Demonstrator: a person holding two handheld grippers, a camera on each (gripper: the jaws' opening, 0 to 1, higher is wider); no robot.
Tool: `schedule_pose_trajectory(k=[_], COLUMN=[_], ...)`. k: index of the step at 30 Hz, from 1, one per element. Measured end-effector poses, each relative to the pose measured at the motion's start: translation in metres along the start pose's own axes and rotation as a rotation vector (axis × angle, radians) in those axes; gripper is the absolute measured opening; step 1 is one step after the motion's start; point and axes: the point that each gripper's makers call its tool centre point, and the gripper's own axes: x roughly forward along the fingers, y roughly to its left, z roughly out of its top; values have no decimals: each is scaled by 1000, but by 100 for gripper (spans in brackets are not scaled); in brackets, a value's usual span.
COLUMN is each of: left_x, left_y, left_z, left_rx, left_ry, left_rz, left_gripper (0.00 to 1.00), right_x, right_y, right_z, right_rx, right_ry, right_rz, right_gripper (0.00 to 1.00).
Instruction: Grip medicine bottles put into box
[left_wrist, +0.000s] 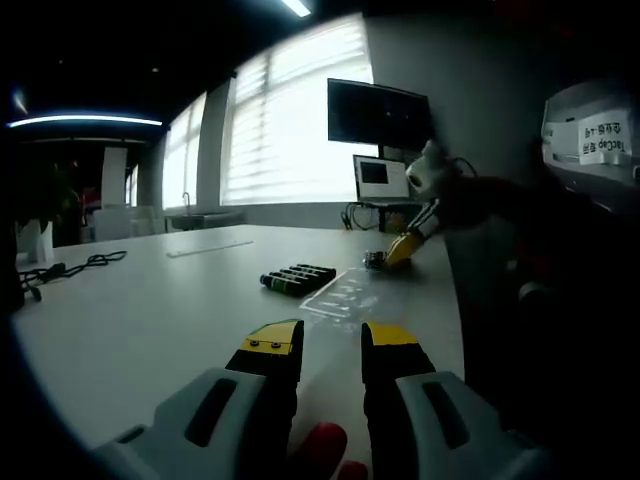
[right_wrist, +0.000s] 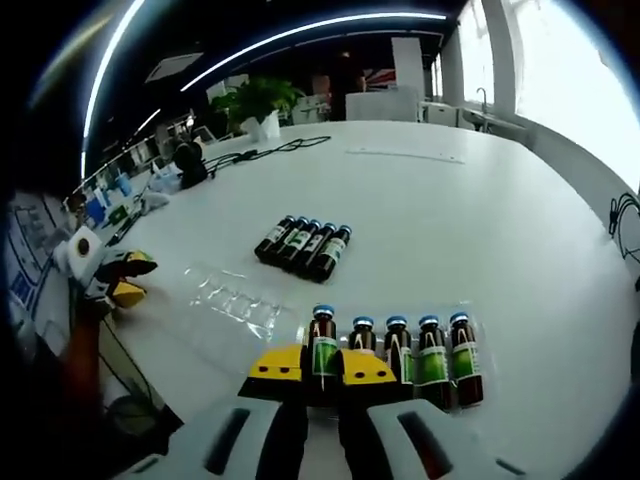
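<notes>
Five medicine bottles (right_wrist: 395, 355) stand upright in your clear tray (right_wrist: 478, 330) (five more (right_wrist: 305, 243) lie mid-table), your right gripper (right_wrist: 321, 372) pinching the leftmost bottle (right_wrist: 321, 350) to seat it, while your left gripper (left_wrist: 331, 345) hovers spread apart, empty.

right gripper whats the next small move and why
Probably lift straight up. The right gripper looks closed around the leftmost bottle in the row of five upright bottles, so raising it clear of its neighbours comes first. The clear tray lies just beyond; the left gripper hangs open and idle.
</notes>
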Motion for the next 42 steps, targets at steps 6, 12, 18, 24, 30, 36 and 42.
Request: schedule_pose_trajectory(k=[6,12,18,24,30,36,42], left_x=[0,-1,-1,-1,-1,-1,-1], left_y=[0,0,1,1,1,1,1], left_z=[0,-1,-1,-1,-1,-1,-1], left_rx=[2,2,1,-1,0,0,0], left_ry=[0,2,1,1,2,3,3], left_rz=[-1,1,2,1,2,4,4], left_gripper=[18,18,18,18,18,17,17], right_x=[-3,-7,-8,-5,-4,-2,-1], right_y=[2,-4,-6,-5,-5,-4,0], right_z=[3,9,7,5,5,3,3], right_rx=[-3,-44,-80,-87,-86,-95,-115], right_ry=[-16,-27,-3,13,13,22,26], right_rz=[27,34,59,68,69,73,81], right_gripper=[7,4,1,1,1,1,0])
